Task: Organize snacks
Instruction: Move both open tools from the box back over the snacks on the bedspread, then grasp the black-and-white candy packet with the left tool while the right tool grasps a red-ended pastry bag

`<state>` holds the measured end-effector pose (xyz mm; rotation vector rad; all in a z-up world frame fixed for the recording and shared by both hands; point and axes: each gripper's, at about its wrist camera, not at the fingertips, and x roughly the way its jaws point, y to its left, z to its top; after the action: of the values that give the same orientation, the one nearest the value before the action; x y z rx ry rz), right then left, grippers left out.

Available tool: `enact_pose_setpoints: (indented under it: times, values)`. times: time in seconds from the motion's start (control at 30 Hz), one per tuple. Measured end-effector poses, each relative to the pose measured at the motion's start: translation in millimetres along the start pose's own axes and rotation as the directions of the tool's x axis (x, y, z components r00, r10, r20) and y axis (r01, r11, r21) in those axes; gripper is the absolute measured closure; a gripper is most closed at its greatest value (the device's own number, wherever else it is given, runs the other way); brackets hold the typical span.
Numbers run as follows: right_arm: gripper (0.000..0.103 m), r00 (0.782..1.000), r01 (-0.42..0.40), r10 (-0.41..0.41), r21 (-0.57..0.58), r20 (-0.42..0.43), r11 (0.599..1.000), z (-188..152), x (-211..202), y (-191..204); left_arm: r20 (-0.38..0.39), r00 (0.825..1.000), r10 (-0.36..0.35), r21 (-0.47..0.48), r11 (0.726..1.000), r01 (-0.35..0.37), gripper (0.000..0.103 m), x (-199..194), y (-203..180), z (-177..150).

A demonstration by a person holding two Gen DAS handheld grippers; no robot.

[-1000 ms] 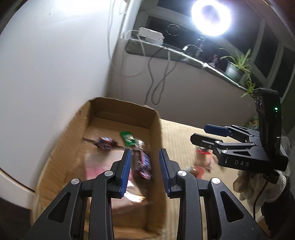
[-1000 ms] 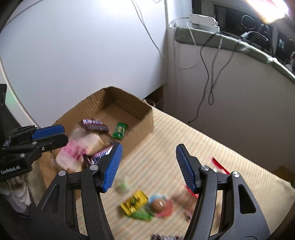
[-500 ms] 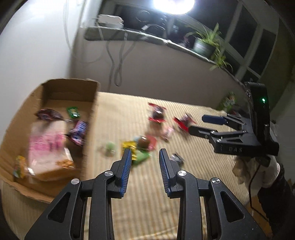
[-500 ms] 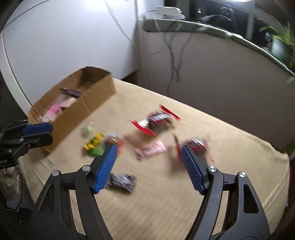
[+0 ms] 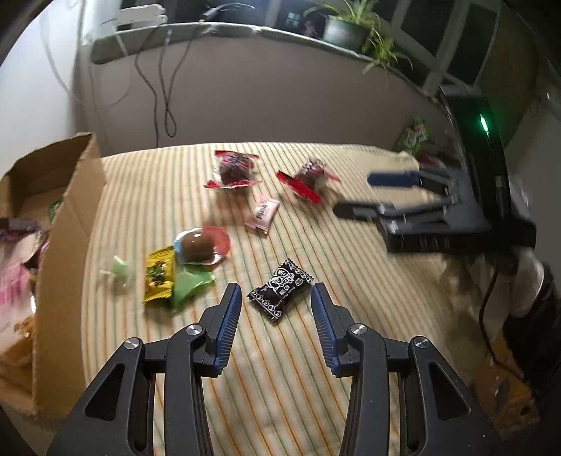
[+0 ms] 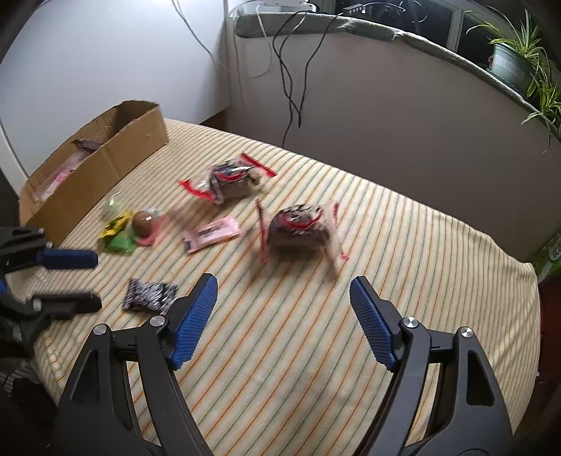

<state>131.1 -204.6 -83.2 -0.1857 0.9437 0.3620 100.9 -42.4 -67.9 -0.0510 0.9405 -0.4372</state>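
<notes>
Loose snacks lie on a striped cloth [image 5: 273, 379]. A black patterned candy wrapper [image 5: 280, 294] lies just ahead of my left gripper [image 5: 276, 298], whose jaws are opening, apart from the wrapper. My right gripper [image 6: 282, 291] hovers with its jaws opening and nothing between them, a little short of a red-edged cake packet [image 6: 298, 229]. A second red packet [image 6: 228, 179], a pink bar [image 6: 212, 234], a brown round sweet [image 5: 196, 247], a yellow packet [image 5: 159, 277] and green wrappers [image 5: 187, 286] lie scattered. The cardboard box [image 5: 66, 224] at the left holds several snacks.
A grey wall with dangling cables [image 6: 292, 66] runs behind the cloth. A ledge above carries a white device [image 5: 140, 15] and a potted plant [image 6: 515, 59]. A green bag [image 5: 415, 135] sits at the far right corner. The cloth's edge drops off near me.
Both grippers swung from over the box to the right, above the loose snacks, and sank lower. The left jaws have spread wider; the right jaws have widened too.
</notes>
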Motion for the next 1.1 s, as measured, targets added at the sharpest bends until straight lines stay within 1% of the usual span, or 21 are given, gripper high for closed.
enact_pose_setpoints:
  times: [0.1,0.13,0.17,0.3,0.4,0.53,0.67,0.77,0.87,0.9,0.93,0.97,1.0,1.07,1.1]
  values:
    - [0.020,0.999,-0.027,0.026,0.027,0.020,0.999,10.6,6.0,-8.4,-0.024,1.000,0.016,0.038,0.999,-0.015,0.063,10.0,-4.4,2.4]
    - [0.014,0.999,-0.027,0.027,0.031,0.023,0.999,13.6,8.6,-10.4,-0.033,0.999,0.023,0.056,0.998,-0.021,0.063,13.9,-6.7,3.4]
    - [0.011,0.999,-0.027,0.026,0.032,0.028,0.999,16.2,10.9,-11.9,-0.039,0.999,0.028,0.070,0.997,-0.026,0.063,16.5,-8.4,3.7]
    - [0.010,1.000,-0.023,0.023,0.025,0.022,0.999,26.8,26.6,-17.1,-0.064,0.996,0.058,0.165,0.985,-0.047,0.063,29.1,-20.8,5.5]
    - [0.010,0.999,-0.051,0.052,0.043,-0.004,0.998,30.3,41.1,-22.0,-0.086,0.993,0.078,0.211,0.976,-0.059,0.063,39.6,-25.5,7.1]
    - [0.010,0.998,-0.058,0.059,0.034,-0.031,0.998,30.4,56.7,-21.9,-0.092,0.993,0.074,0.214,0.975,-0.053,0.063,48.2,-28.2,9.1]
    - [0.010,0.997,-0.056,0.057,0.027,-0.050,0.998,31.7,66.4,-21.1,-0.087,0.995,0.051,0.183,0.983,-0.034,0.063,47.7,-24.0,11.4]
    - [0.010,0.996,-0.067,0.068,0.020,-0.052,0.998,30.5,66.6,-19.8,-0.080,0.995,0.053,0.182,0.983,-0.037,0.063,46.1,-25.0,8.6]
    - [0.011,0.997,-0.061,0.061,0.011,-0.054,0.998,30.3,66.4,-17.5,-0.079,0.995,0.058,0.187,0.981,-0.042,0.063,43.4,-23.0,5.0]
    - [0.011,0.997,-0.060,0.060,0.009,-0.056,0.998,29.9,66.2,-16.8,-0.080,0.995,0.059,0.188,0.981,-0.043,0.064,42.2,-19.2,3.8]
    - [0.017,0.996,-0.059,0.060,0.007,-0.063,0.998,29.3,66.4,-16.4,-0.081,0.995,0.061,0.188,0.981,-0.045,0.069,41.7,-17.7,3.3]
    - [0.026,0.995,-0.060,0.061,0.007,-0.074,0.998,28.8,67.7,-15.7,-0.081,0.995,0.062,0.187,0.981,-0.046,0.072,40.8,-17.2,2.8]
    - [0.029,0.995,-0.056,0.056,0.006,-0.081,0.998,27.4,68.0,-14.3,-0.081,0.995,0.064,0.184,0.982,-0.048,0.078,42.7,-17.3,3.4]
    - [0.037,0.996,-0.047,0.047,-0.002,-0.080,0.999,25.8,66.3,-11.8,-0.080,0.995,0.061,0.172,0.984,-0.047,0.080,43.4,-16.3,4.0]
    - [0.039,0.996,-0.049,0.049,0.001,-0.081,0.999,25.6,65.3,-11.4,-0.078,0.995,0.057,0.163,0.986,-0.044,0.080,42.5,-15.3,3.4]
